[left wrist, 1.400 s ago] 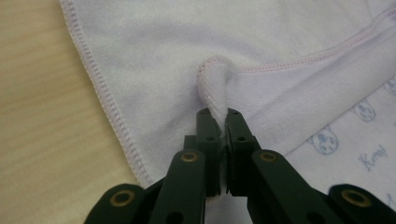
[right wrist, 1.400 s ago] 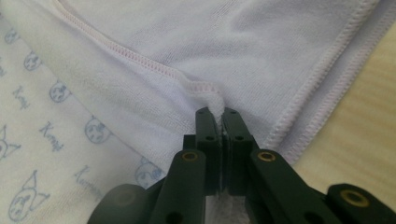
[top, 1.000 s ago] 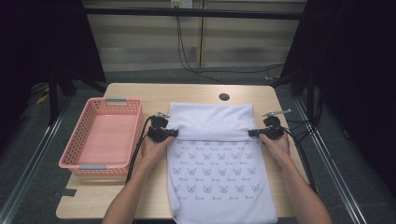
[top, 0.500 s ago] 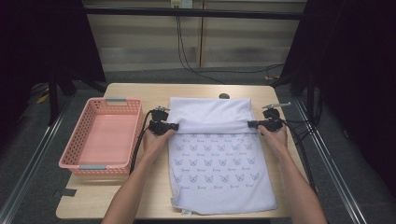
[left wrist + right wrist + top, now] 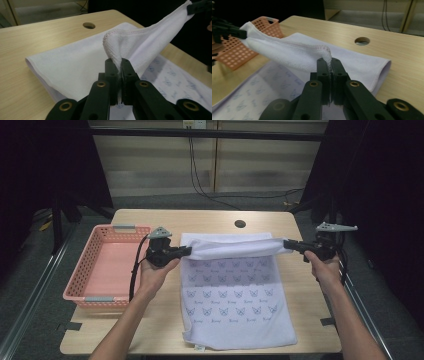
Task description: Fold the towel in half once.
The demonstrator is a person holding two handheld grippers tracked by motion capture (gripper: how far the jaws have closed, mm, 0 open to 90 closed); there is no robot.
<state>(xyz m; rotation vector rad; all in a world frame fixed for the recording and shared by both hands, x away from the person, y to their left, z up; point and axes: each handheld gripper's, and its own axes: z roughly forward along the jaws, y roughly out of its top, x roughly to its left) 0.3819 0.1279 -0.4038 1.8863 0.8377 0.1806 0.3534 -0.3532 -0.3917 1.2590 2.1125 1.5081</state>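
- We grip the towel (image 5: 235, 295) with 2 pinches: left hand-held gripper (image 5: 186, 251) and right hand-held gripper (image 5: 288, 244) each clenched on a corner.
- The lifted edge spans between them, right of the basket (image 5: 107, 265); the rest lies on the tabletop (image 5: 165, 320).

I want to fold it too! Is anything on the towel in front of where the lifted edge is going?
Nothing visible. Both hand-held grippers pinch the towel edge, and its printed near part lies bare; the pink basket sits aside.

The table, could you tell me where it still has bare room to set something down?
Bare wood lies on the table between the pink basket and the towel, and along the far edge around the round hole. The middle is covered by the towel.
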